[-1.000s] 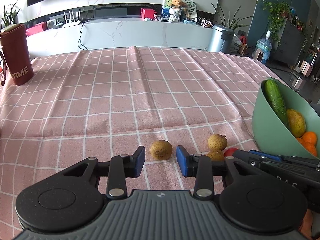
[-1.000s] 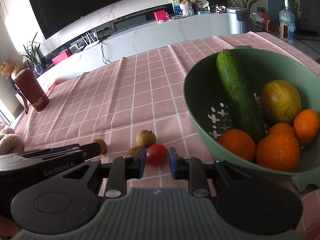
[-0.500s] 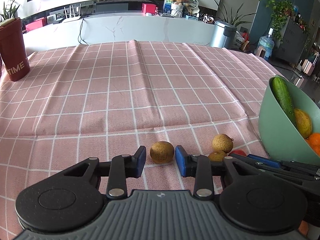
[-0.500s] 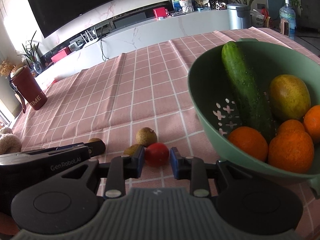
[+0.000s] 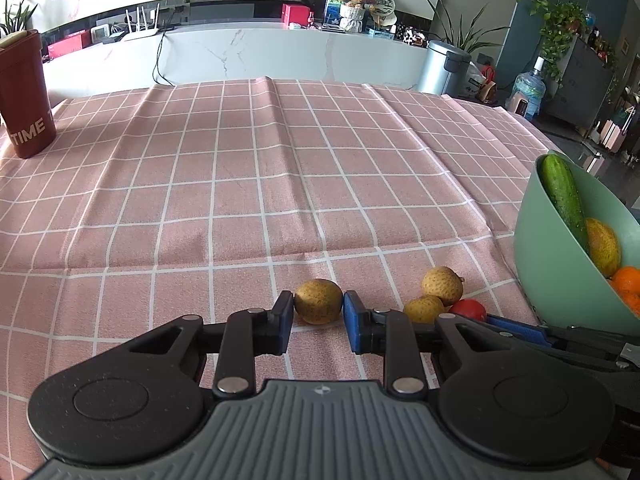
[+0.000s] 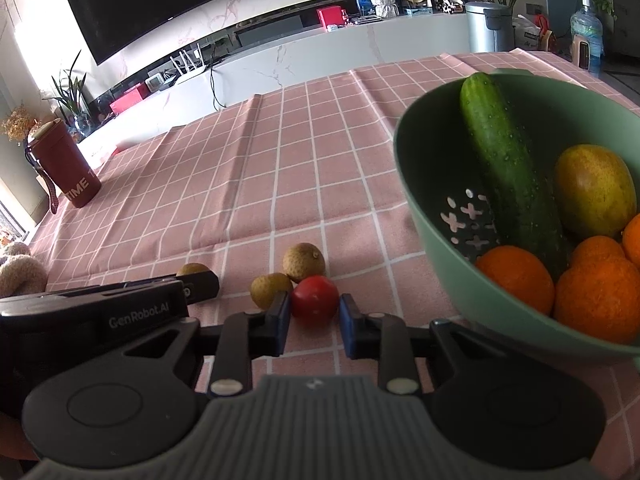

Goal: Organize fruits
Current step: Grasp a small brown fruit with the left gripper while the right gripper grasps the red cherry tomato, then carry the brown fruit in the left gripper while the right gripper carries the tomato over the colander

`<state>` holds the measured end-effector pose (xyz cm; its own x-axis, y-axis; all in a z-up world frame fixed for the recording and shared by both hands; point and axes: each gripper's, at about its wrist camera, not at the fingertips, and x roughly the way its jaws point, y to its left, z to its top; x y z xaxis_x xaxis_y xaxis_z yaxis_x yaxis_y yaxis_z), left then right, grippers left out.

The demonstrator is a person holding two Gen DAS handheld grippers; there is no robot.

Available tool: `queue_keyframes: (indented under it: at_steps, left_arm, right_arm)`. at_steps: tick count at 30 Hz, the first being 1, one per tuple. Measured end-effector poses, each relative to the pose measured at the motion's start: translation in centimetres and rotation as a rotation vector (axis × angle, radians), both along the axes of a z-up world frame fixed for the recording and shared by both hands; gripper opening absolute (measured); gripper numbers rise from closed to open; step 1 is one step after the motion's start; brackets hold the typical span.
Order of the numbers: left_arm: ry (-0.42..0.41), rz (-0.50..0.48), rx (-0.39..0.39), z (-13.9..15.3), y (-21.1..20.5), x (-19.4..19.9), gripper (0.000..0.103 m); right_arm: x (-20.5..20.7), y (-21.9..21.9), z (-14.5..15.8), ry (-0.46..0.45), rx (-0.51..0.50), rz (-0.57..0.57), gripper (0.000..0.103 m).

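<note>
On a bench under a pink checked cloth (image 5: 280,168), the left claw (image 5: 319,320) has closed in from a wider gap a second ago and now pinches a small brown fruit (image 5: 319,301) between its blue pads. The right claw (image 6: 314,320) sits tight on a red tomato (image 6: 314,298), though actual contact is hard to judge. Two more brown fruits (image 6: 304,261) lie just beside it. With both picks apparently secured, a lift toward the green bowl (image 6: 424,208) looks next.

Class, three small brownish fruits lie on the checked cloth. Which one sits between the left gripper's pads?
The lone brownish fruit, between the left gripper pads; the other two cluster beside the red fruit.
</note>
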<state>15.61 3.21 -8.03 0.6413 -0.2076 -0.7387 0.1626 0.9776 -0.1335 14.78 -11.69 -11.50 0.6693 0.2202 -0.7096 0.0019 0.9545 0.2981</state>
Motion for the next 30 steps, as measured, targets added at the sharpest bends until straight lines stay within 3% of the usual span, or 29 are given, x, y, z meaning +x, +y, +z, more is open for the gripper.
queue_keyframes:
  at_steps: [17, 30]
  left_arm:
    - [0.048, 0.088, -0.118, 3.4, 1.5, -4.4, 0.030]
    - [-0.050, 0.006, -0.129, 8.1, -2.9, -7.7, 0.030]
  right_arm:
    - [-2.6, -0.2, 2.1, -0.040, 0.018, 0.078, 0.021]
    - [-7.4, -3.8, 7.1, -0.103, 0.026, 0.166, 0.021]
